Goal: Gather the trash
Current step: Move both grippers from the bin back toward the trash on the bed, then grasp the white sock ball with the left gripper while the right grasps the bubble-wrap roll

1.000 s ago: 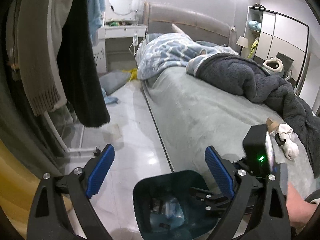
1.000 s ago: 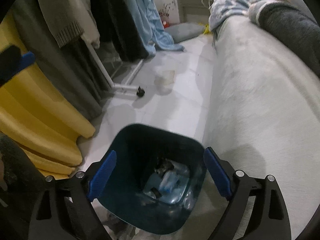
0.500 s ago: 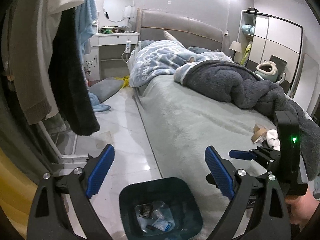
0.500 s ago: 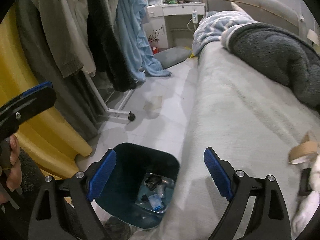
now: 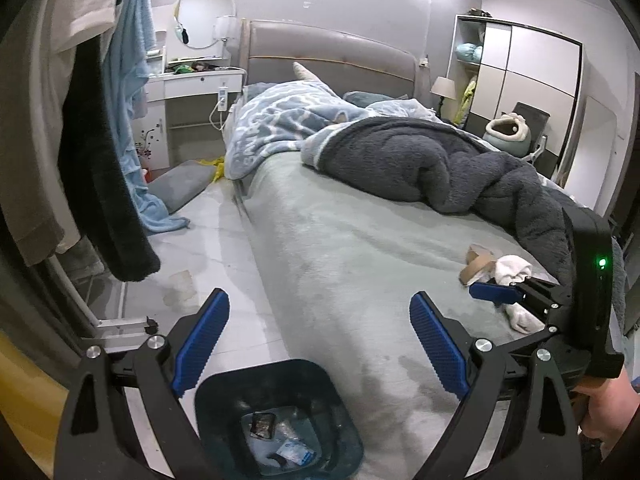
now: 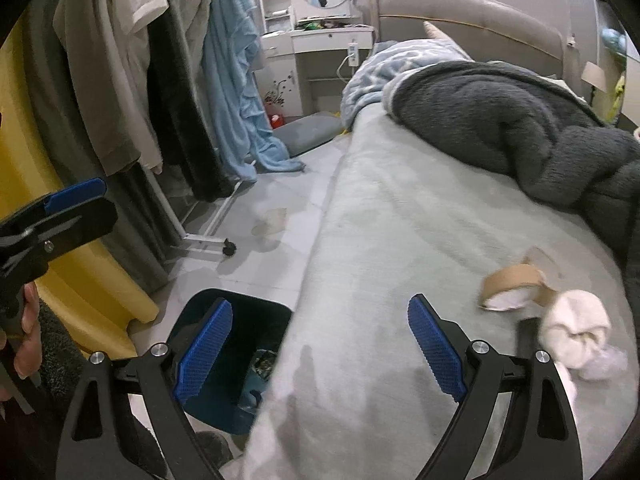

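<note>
A dark teal trash bin [image 5: 264, 366] stands on the floor against the bed's side, with a wrapper and clear plastic scraps at its bottom. My left gripper [image 5: 320, 344] hangs open and empty above its far rim. My right gripper [image 6: 320, 352] is also open and empty, straddling the bin [image 6: 256, 300] and the bed edge. On the grey bedspread to its right lie a brown cardboard tape roll [image 6: 514, 280] and a crumpled white cloth [image 6: 576, 324]. In the left wrist view one right-gripper finger [image 5: 494, 294] shows just in front of the roll [image 5: 476, 264] and cloth [image 5: 514, 268].
A clear plastic cup [image 5: 180, 284] lies on the tiled floor beside a wheeled clothes rack [image 6: 208, 240] hung with coats. A dark fleece blanket [image 5: 420, 160] and a blue quilt cover the far bed. A grey cushion [image 6: 308, 132] and a fallen blue towel lie by the dresser.
Both grippers have risen and drawn back from the bin, which now sits lower in view. The right gripper swung from over the bin toward the bed, bringing the roll and cloth into sight.
</note>
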`<state>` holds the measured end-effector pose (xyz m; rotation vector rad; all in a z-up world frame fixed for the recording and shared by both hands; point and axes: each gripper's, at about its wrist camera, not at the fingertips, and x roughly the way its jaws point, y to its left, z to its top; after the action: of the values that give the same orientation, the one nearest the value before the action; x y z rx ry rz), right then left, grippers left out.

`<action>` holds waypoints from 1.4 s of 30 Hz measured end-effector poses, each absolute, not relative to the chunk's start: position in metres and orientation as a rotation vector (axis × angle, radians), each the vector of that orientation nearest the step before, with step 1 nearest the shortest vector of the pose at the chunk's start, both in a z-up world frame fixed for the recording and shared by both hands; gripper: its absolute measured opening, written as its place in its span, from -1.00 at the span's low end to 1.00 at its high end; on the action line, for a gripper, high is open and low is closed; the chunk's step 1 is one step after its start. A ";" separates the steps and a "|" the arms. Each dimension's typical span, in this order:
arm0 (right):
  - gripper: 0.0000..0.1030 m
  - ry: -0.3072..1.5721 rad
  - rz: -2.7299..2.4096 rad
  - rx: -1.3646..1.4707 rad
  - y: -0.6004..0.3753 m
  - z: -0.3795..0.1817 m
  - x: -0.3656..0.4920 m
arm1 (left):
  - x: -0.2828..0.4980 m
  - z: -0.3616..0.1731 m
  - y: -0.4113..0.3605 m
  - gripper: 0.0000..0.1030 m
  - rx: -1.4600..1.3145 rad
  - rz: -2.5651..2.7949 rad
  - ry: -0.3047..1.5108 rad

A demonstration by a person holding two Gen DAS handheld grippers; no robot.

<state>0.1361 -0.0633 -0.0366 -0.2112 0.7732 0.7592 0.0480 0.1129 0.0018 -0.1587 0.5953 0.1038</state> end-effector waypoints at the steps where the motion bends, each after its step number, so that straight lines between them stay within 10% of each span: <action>1: 0.76 0.771 0.753 -0.208 -0.068 -0.035 0.137 | 0.050 0.002 0.108 0.81 -0.156 0.096 0.597; 42: 0.77 0.749 0.497 -0.101 -0.274 -0.041 0.188 | 0.113 -0.034 -0.058 0.80 -0.062 -0.280 0.731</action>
<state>0.1885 -0.2742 -0.0414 -0.1008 0.7487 0.4969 0.1131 -0.0580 -0.0340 -0.0618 0.7306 -0.2795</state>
